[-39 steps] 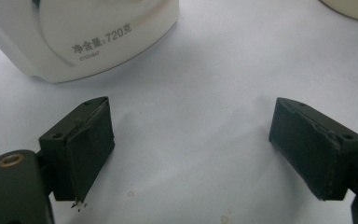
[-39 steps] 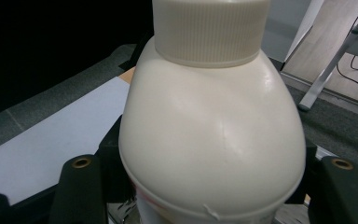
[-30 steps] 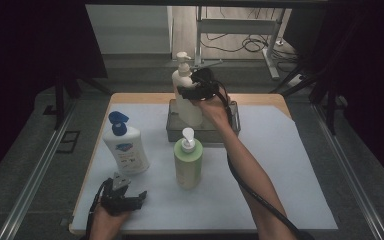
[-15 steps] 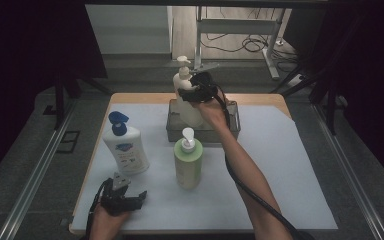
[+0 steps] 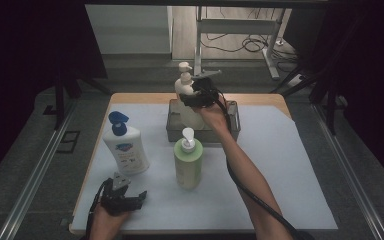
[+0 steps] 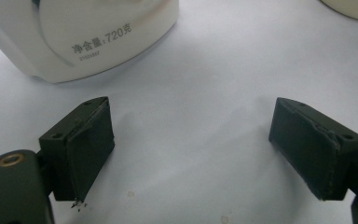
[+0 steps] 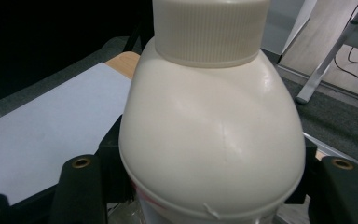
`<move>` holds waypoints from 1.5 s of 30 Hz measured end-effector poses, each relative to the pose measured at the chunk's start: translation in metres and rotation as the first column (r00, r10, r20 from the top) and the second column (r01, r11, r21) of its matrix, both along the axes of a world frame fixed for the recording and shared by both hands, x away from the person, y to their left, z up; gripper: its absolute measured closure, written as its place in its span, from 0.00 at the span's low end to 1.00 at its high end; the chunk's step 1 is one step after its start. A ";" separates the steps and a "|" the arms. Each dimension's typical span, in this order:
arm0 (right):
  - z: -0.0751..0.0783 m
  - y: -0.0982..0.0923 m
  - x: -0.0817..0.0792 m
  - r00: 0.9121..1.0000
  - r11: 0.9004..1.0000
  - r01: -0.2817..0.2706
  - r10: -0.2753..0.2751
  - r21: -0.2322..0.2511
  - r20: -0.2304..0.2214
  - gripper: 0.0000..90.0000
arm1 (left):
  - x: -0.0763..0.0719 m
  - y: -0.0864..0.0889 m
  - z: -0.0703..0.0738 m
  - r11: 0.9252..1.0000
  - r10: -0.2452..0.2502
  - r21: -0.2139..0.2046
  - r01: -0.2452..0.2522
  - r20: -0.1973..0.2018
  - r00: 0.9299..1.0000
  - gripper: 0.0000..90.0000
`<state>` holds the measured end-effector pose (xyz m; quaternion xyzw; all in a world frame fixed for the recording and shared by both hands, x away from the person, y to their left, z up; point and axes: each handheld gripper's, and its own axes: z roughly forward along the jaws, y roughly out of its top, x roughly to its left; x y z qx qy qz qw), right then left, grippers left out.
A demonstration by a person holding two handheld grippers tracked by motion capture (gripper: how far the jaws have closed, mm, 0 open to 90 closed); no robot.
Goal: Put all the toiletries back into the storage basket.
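Observation:
My right gripper (image 5: 196, 96) is shut on a cream pump bottle (image 5: 184, 84), gripping its body just below the shoulder. The bottle stands upright over a grey tray (image 5: 233, 126) at the back of the table, and its lower part is hidden behind the hand. In the right gripper view the cream bottle (image 7: 209, 140) sits between the two black jaws of my right gripper (image 7: 209, 182), its ribbed collar at the top. My left gripper (image 5: 123, 196) rests open on the white mat at the front left. Its jaws stand wide apart around bare mat (image 6: 191, 149).
A white bottle with a blue pump (image 5: 125, 147) stands just beyond the left gripper, with its base (image 6: 74, 37) close ahead of the jaws. A green pump bottle (image 5: 187, 161) stands mid-table in front of the tray. The white mat (image 5: 290, 170) stretches to the right.
The right hand has come down a little with the cream bottle, lowering it toward the grey tray. The left gripper has stayed where it was.

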<state>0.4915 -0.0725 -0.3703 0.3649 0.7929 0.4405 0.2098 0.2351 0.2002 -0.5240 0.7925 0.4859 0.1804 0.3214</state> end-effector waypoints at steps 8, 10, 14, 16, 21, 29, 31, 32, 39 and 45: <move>-0.007 -0.004 -0.002 1.000 1.000 -0.008 0.008 0.004 -0.015 0.41 | 0.000 0.000 0.000 1.000 0.000 0.000 0.000 0.000 1.000 0.15; -0.009 -0.005 -0.004 1.000 1.000 -0.011 0.011 0.002 -0.018 0.41 | 0.000 0.000 0.000 1.000 0.000 0.000 0.000 0.000 1.000 0.15; -0.012 -0.006 -0.006 1.000 1.000 -0.018 0.018 0.004 -0.019 0.41 | 0.000 0.000 0.000 1.000 0.000 0.000 0.000 0.000 1.000 0.15; -0.013 -0.007 -0.008 1.000 1.000 -0.017 0.017 0.004 -0.023 0.41 | 0.000 0.000 0.000 1.000 0.000 0.000 0.000 0.000 1.000 0.15; -0.016 -0.010 -0.011 0.999 1.000 -0.025 0.025 -0.003 -0.029 0.41 | 0.000 0.000 0.000 1.000 0.000 0.000 0.000 0.000 1.000 0.15; -0.022 -0.012 -0.015 0.999 0.999 -0.033 0.032 -0.010 -0.036 0.41 | 0.000 0.000 0.000 1.000 0.000 0.000 0.000 -0.001 1.000 0.15; -0.024 -0.013 -0.017 0.999 0.999 -0.035 0.034 -0.012 -0.037 0.41 | 0.000 0.000 0.000 1.000 0.000 0.000 0.000 -0.001 1.000 0.15; -0.024 -0.013 -0.017 0.999 0.999 -0.035 0.034 -0.012 -0.037 0.41 | 0.000 0.000 0.000 1.000 0.000 0.000 0.000 -0.001 1.000 0.15; -0.029 -0.016 -0.019 0.998 0.999 -0.035 0.034 -0.014 -0.049 0.41 | 0.000 0.000 0.000 1.000 -0.001 0.000 0.001 -0.001 1.000 0.15; -0.034 -0.017 -0.019 0.998 0.999 -0.031 0.030 -0.017 -0.062 0.41 | 0.000 0.000 0.000 1.000 -0.001 0.000 0.001 -0.001 1.000 0.15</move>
